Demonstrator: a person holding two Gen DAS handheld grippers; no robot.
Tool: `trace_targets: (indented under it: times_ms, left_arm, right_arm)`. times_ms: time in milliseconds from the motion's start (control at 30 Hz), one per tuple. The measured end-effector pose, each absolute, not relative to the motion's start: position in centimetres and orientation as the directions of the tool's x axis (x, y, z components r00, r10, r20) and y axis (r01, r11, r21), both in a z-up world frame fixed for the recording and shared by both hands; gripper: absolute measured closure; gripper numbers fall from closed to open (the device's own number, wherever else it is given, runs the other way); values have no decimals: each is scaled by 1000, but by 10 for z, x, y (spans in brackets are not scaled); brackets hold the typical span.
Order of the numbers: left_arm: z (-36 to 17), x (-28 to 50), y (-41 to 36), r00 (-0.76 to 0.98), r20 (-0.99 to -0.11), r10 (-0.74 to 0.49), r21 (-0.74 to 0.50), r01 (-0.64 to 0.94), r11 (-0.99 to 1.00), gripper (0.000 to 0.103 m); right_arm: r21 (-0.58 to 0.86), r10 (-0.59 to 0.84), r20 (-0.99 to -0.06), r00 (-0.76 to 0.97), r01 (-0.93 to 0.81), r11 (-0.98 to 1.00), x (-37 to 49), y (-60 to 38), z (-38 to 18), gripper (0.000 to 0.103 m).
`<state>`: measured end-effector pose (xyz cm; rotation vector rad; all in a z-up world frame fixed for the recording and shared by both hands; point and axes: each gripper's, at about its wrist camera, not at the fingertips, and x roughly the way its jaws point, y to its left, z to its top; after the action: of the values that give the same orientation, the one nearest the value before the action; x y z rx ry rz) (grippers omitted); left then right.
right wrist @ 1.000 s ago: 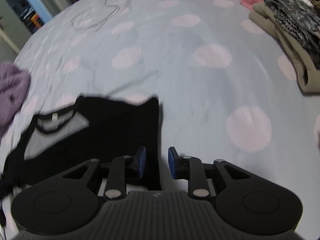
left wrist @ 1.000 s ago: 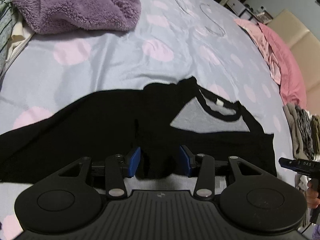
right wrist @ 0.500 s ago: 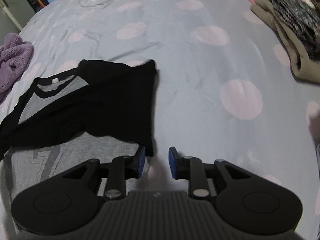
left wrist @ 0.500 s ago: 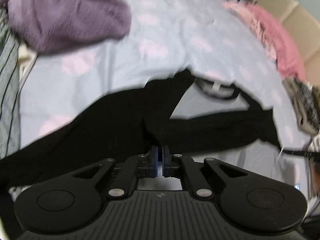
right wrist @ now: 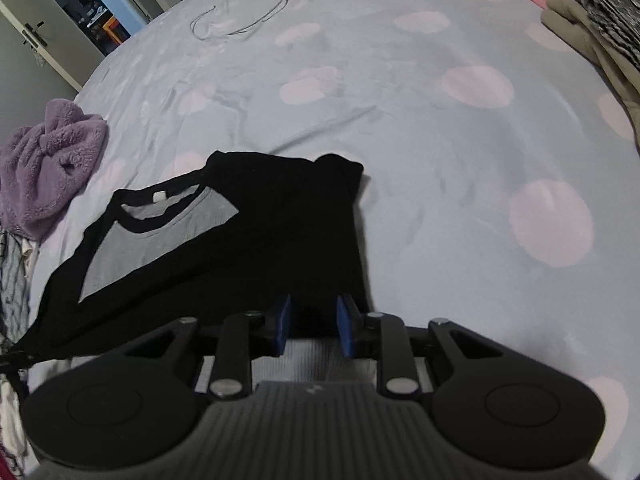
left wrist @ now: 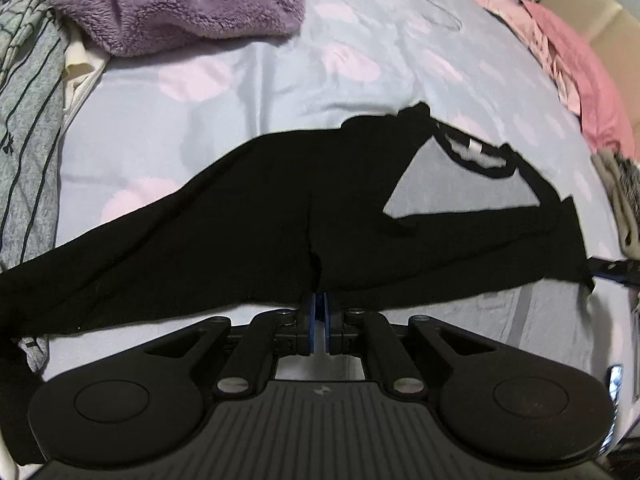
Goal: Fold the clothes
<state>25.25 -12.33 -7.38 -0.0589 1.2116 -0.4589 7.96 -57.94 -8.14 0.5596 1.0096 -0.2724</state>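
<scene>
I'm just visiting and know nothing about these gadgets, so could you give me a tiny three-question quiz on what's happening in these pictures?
1. True or false: the left gripper is pinched shut on the black and grey shirt.
2. The right gripper is: A) clamped shut on the purple fleece, B) open, with the shirt's black edge between its fingers, C) lifted high above the bed.
3. Fill in the blank: the shirt lies on a bedsheet that is pale blue with ____ dots.

Key
1. True: its blue pads meet at the shirt's near edge.
2. B.
3. Pink. The purple fleece lies apart, at the far left of the bed.
</scene>
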Motion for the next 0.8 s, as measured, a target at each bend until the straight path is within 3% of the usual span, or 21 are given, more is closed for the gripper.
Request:
trace_targets:
  times_ms: [67, 100, 300, 433, 567, 667, 733, 800]
  left_arm:
    - [-73, 254, -122, 281, -894, -348, -260, 307, 915, 95]
    - [-72, 254, -120, 288, -894, -342, -253, 306, 918, 87]
    - [-55, 272, -111, 348, -845, -405, -320, 278, 906, 68]
    - [-59, 282, -132, 386, -828, -405, -289, 325, 900, 65]
    - [-80, 291, -152, 351, -857, -376, -247, 360, 899, 65]
    - [-91, 290, -158, 343, -860, -377, -234, 390, 891, 78]
    - [-93, 289, -158, 353, -852, -386, -237, 396, 887, 96]
    - [-90, 289, -157, 369, -839, -400, -250, 392, 885, 99]
  right_arm:
    - [302, 52, -884, 465, 483, 822, 83, -582, -97, 78]
    - [295, 47, -887, 459, 486, 823, 82, -584, -101, 84]
    - [309, 50, -876, 479, 479, 822, 78, -589, -83, 78]
    - [309, 17, -861, 508, 496, 811, 85, -597, -76, 76]
    - [322, -22, -854, 520, 561, 763, 97, -621, -73, 72]
    - [347, -27, -846, 533, 588, 730, 112, -635, -71, 68]
    - [356, -25, -843, 538, 591, 723, 124, -639, -70, 67]
    - [345, -31, -849, 528, 597, 724, 138, -639, -72, 67]
